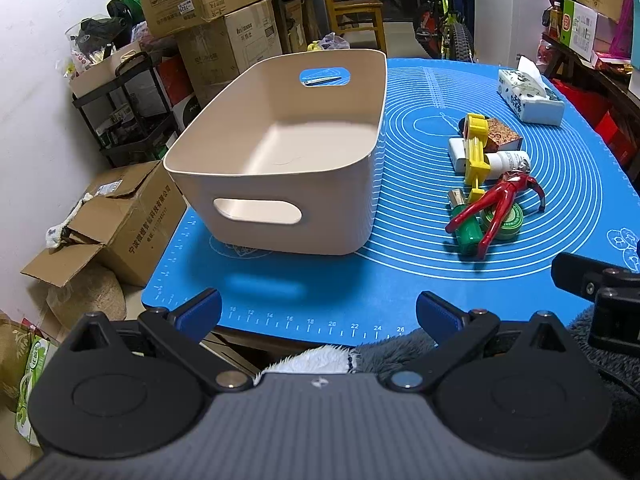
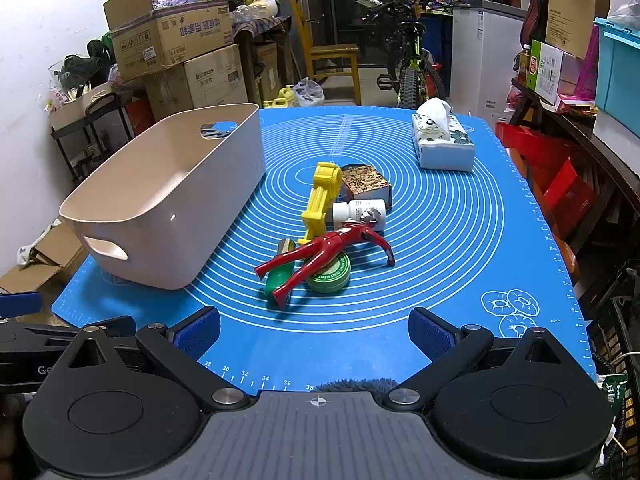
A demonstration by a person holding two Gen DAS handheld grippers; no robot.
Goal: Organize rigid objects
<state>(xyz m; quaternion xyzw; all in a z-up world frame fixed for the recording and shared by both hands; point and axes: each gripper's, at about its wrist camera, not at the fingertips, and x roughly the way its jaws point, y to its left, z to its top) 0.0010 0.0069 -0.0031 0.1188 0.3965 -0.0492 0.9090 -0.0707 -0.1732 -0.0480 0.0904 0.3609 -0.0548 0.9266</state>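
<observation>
A beige bin (image 1: 256,168) (image 2: 160,216) stands empty on the left of the blue mat (image 1: 400,280) (image 2: 440,240). To its right lies a pile: a red figure (image 1: 494,200) (image 2: 320,252), a yellow toy (image 1: 476,152) (image 2: 320,200), a white bottle (image 1: 508,159) (image 2: 360,212), a patterned box (image 1: 502,134) (image 2: 366,184), a green tin (image 1: 506,224) (image 2: 332,278) and a green tube (image 1: 466,228) (image 2: 276,278). My left gripper (image 1: 318,314) is open and empty at the mat's near edge, in front of the bin. My right gripper (image 2: 314,328) is open and empty, just short of the pile.
A tissue pack (image 1: 528,98) (image 2: 442,140) sits at the mat's far right. Cardboard boxes (image 1: 120,220), a shelf cart (image 1: 124,112), a wooden chair (image 2: 332,64) and a bicycle (image 2: 412,68) surround the table. A red crate (image 2: 560,184) lies to the right.
</observation>
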